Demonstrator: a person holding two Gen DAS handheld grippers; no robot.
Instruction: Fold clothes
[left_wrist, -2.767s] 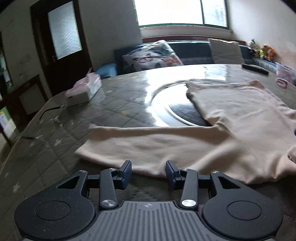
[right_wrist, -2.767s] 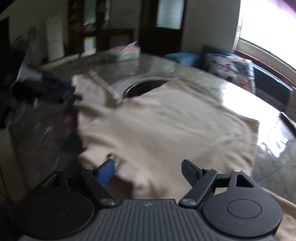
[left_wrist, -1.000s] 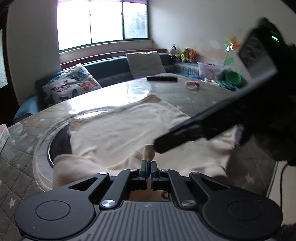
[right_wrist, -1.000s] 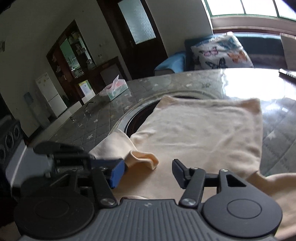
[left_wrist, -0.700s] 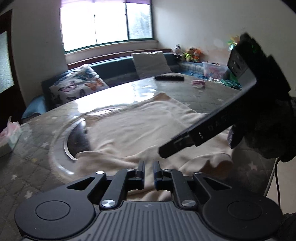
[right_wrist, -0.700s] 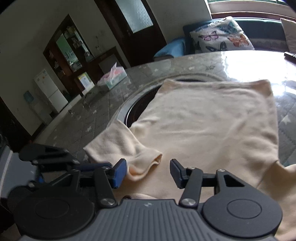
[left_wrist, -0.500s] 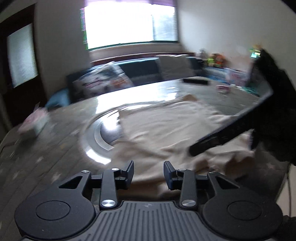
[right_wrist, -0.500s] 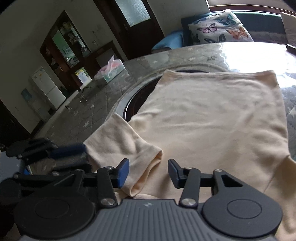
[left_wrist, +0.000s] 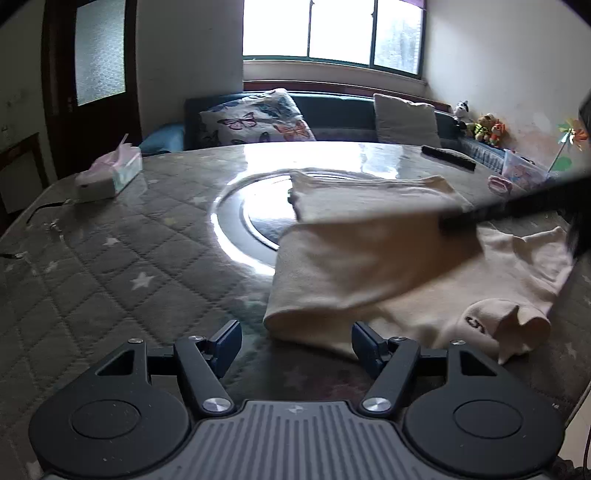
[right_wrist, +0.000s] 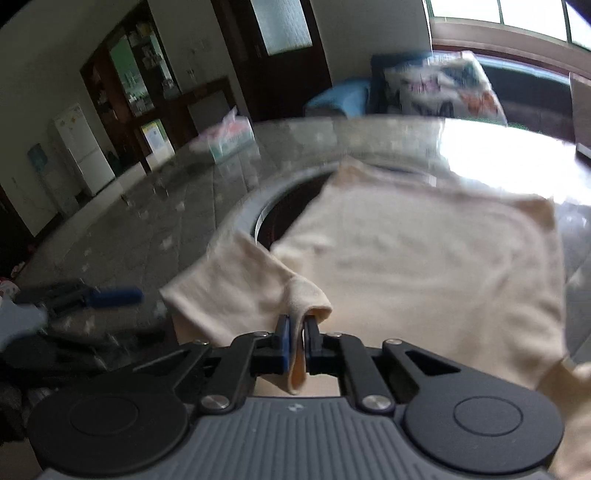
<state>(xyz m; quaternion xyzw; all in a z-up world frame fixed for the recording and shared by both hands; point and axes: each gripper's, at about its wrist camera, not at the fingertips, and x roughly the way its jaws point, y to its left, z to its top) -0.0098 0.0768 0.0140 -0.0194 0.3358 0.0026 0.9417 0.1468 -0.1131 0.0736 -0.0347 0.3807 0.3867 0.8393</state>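
A cream long-sleeved top (left_wrist: 388, 258) lies on the quilted table (left_wrist: 122, 258), partly over a round inset. Its left sleeve (left_wrist: 354, 266) is folded across the body. In the right wrist view the top (right_wrist: 424, 266) fills the middle. My right gripper (right_wrist: 297, 334) is shut on the sleeve's cuff (right_wrist: 306, 299) and also shows as a dark blurred bar in the left wrist view (left_wrist: 517, 206). My left gripper (left_wrist: 295, 341) is open and empty, just before the sleeve's fold; it appears at the left of the right wrist view (right_wrist: 92, 299).
A tissue box (left_wrist: 110, 173) sits at the table's far left. A black remote (left_wrist: 448, 157) and a pink item (left_wrist: 498, 182) lie at the far right. A sofa with cushions (left_wrist: 258, 120) stands behind the table. The table's edge is near on the right.
My left gripper let go of the sleeve, opened and drew back to the left. My right gripper closed on the sleeve's cuff.
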